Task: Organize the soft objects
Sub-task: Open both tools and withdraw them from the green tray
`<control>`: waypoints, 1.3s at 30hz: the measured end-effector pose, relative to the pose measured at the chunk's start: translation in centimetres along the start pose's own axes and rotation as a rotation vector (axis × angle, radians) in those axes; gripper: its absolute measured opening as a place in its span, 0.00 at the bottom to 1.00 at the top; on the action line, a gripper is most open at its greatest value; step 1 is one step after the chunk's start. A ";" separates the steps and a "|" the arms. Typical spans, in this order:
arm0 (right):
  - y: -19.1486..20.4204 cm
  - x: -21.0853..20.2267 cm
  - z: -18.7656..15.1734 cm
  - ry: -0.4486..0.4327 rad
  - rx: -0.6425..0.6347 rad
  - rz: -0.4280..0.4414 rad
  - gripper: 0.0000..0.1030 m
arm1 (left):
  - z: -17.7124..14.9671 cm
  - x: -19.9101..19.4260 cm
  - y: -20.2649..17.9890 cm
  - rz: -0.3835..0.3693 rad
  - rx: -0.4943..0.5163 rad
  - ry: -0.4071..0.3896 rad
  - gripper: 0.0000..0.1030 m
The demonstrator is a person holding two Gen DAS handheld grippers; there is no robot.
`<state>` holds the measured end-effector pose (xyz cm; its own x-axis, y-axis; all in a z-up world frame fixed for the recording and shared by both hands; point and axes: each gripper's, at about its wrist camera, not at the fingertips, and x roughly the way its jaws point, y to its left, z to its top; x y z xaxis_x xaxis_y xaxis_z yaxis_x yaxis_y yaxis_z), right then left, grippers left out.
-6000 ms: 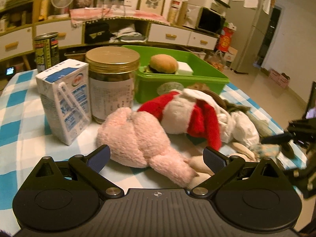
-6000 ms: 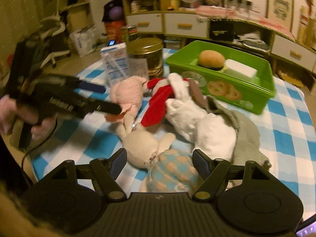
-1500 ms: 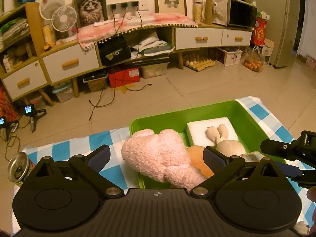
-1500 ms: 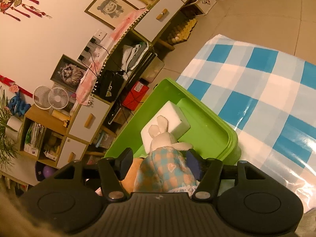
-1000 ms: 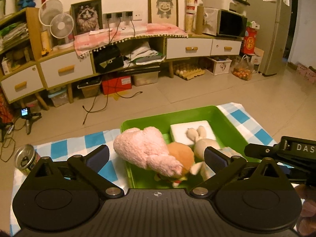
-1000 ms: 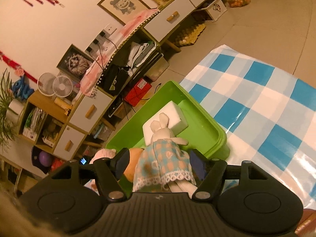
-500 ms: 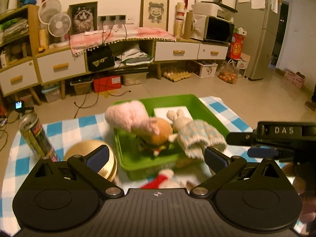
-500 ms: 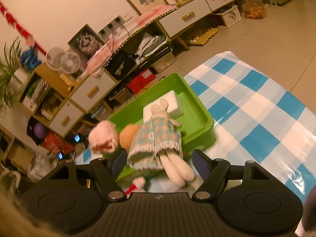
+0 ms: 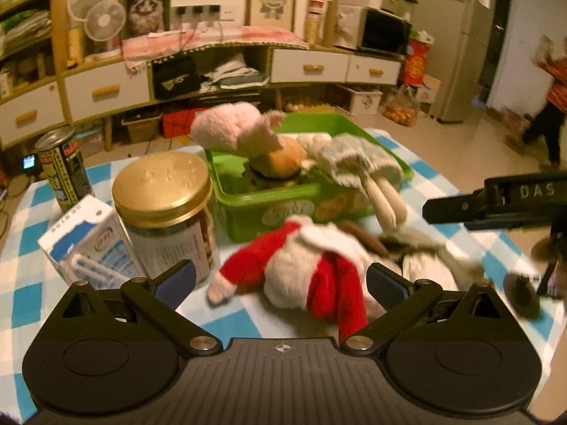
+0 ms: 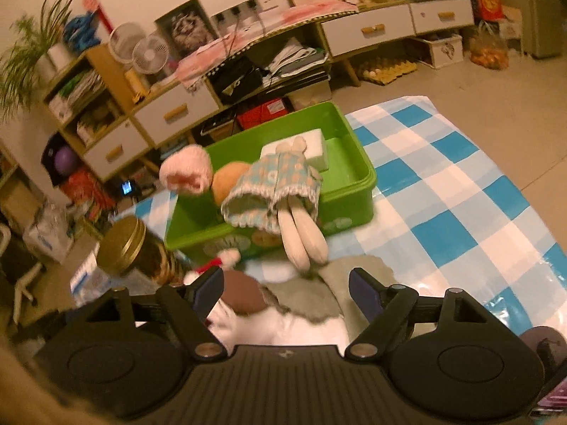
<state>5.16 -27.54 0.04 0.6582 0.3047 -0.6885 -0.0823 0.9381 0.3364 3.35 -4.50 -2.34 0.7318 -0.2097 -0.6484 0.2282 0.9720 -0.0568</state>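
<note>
Both tools, left tool (image 9: 280, 279) and right tool (image 10: 285, 290), are wide and empty now. The fluffy pink toy (image 9: 234, 129) and the rabbit doll in a blue checked dress (image 10: 274, 187) have gone into the green plastic bin (image 10: 358, 191). At 12 o'clock from the left tool, the red and white plush toy (image 9: 304, 272) lies on the counter (image 10: 443, 198), so it likely goes next.

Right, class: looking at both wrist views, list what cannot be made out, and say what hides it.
- Left wrist: label on the gold-lidded jar, blurred.
- Left wrist: the red and white plush, face smeared by motion.
- Right wrist: the grey and white plush, partly behind the right gripper.
- Right wrist: milk carton, mostly hidden by the jar.
</note>
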 end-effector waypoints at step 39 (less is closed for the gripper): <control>-1.7 0.7 -12.9 0.035 -0.430 -0.067 0.72 | -9.2 1.9 0.2 -0.057 0.076 0.056 0.96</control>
<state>-3.91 -26.79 -9.36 0.6474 0.2389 -0.7237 -0.3494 0.9370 -0.0033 -1.11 -3.71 -10.58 0.6796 -0.2566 -0.6872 0.3185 0.9471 -0.0387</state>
